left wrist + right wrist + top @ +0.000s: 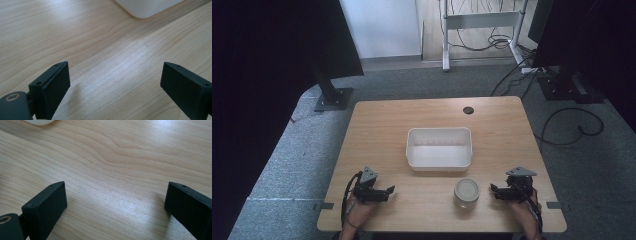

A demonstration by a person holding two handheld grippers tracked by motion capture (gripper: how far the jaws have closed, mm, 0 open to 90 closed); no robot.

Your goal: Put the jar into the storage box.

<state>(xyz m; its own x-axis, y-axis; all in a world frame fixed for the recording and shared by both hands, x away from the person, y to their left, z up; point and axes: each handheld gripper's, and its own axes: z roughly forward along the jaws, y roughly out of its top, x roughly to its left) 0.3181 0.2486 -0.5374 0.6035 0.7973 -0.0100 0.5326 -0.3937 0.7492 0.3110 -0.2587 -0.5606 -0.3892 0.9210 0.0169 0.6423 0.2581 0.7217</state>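
- Your left tool (388, 190) rested on the near tabletop (377, 125), jaws wide apart, holding nothing.
- Your right tool (493, 190), likewise spread and holding nothing, sat right of what looked like a lidded jar (467, 192).

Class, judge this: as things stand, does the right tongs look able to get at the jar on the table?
Probably yes. The right tongs rest open beside the jar, with bare table between them and nothing in the way.

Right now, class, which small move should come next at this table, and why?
Probably ease the right gripper toward the jar: its fingers stand open with nothing between them, the jar stands just beside it, and the tub waits behind.
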